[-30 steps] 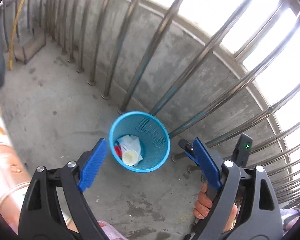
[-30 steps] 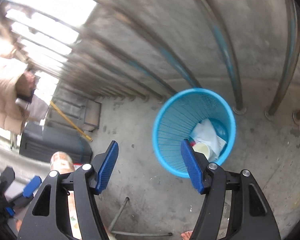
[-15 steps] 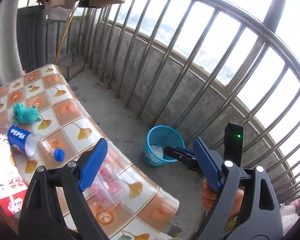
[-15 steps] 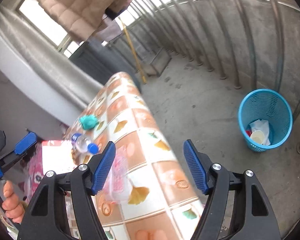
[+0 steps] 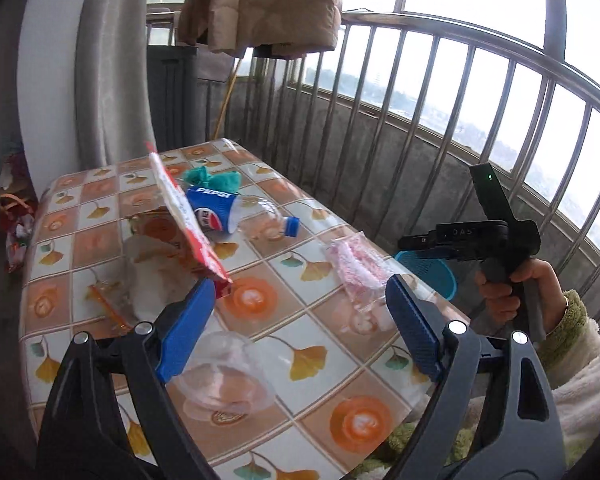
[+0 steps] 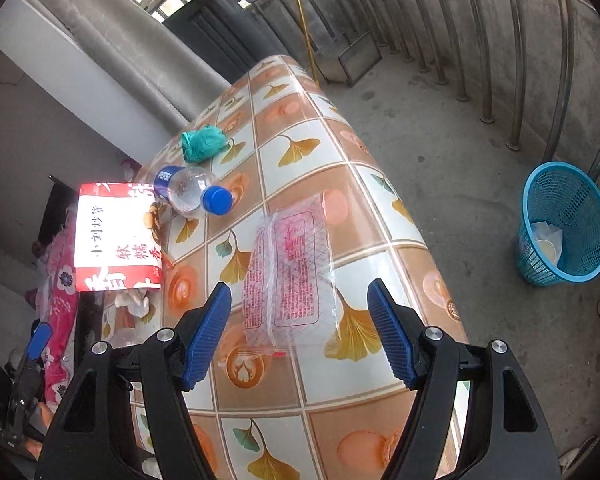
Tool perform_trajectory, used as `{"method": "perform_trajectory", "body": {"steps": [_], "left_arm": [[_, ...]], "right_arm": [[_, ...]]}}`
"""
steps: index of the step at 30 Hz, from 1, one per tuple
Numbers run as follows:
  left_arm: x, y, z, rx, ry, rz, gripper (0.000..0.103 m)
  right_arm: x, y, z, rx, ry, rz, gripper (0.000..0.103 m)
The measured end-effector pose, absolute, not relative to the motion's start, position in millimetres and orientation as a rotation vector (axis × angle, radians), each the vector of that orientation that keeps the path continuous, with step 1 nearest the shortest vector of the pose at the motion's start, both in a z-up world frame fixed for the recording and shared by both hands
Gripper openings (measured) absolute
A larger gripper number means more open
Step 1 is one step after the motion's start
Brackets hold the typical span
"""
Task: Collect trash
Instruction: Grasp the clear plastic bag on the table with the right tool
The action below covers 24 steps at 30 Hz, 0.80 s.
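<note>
On the tiled tablecloth (image 5: 308, 344) lie a Pepsi bottle (image 5: 220, 210), a teal cloth (image 5: 210, 178), a red-and-white bag (image 5: 184, 216), a clear cup (image 5: 224, 376) and a clear pink-printed wrapper (image 5: 356, 264). My left gripper (image 5: 298, 292) hangs open above the table's near end with nothing between its pads. My right gripper (image 6: 298, 292) is open above the wrapper (image 6: 290, 268), its pads on either side and clear of it. A hand (image 5: 512, 288) holds that gripper beside the table. The blue basket (image 6: 564, 224) stands on the floor with a paper cup (image 6: 546, 248) and paper inside.
A steel railing (image 5: 480, 92) runs behind the table and the basket. A grey pipe (image 6: 112, 44) and a wall rise on the left. A padded jacket (image 5: 260, 0) hangs above. The Pepsi bottle (image 6: 192, 190), teal cloth (image 6: 202, 144) and bag (image 6: 116, 236) lie left of the wrapper.
Both grippers have swung up and away from the blue basket on the floor and now look down on the table. The right gripper has come over the wrapper.
</note>
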<state>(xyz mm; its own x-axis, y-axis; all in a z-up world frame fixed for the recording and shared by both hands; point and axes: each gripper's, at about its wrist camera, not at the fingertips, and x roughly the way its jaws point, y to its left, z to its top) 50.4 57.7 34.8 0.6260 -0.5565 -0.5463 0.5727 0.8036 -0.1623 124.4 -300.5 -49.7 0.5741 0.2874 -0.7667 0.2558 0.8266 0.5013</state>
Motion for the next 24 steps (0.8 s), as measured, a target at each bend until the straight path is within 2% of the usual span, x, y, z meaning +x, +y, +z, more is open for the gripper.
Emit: {"method": "perform_trajectory", "body": {"steps": [5,12,15,21,24], "left_arm": [[35,92,23,-0.033,0.58,-0.56,0.083],[40,110,4,-0.065,0.63,-0.476,0.081],[39,117,-2,-0.045,0.639,-0.46,0.081],[47,110,-21,-0.053,0.693,-0.505,0.08],[50,99,-29,-0.003,0.693,-0.497,0.075]], "right_arm": [[148,-287,-63,0.607,1.039,0.038,0.069],[170,-271,-72,0.459,1.041,-0.104,0.069],[175,-268,-78,0.446,1.055,-0.094,0.064],[177,-250,-77,0.37,1.064,-0.058,0.04],[175,-239,-80,0.334,1.075,-0.036,0.027]]}}
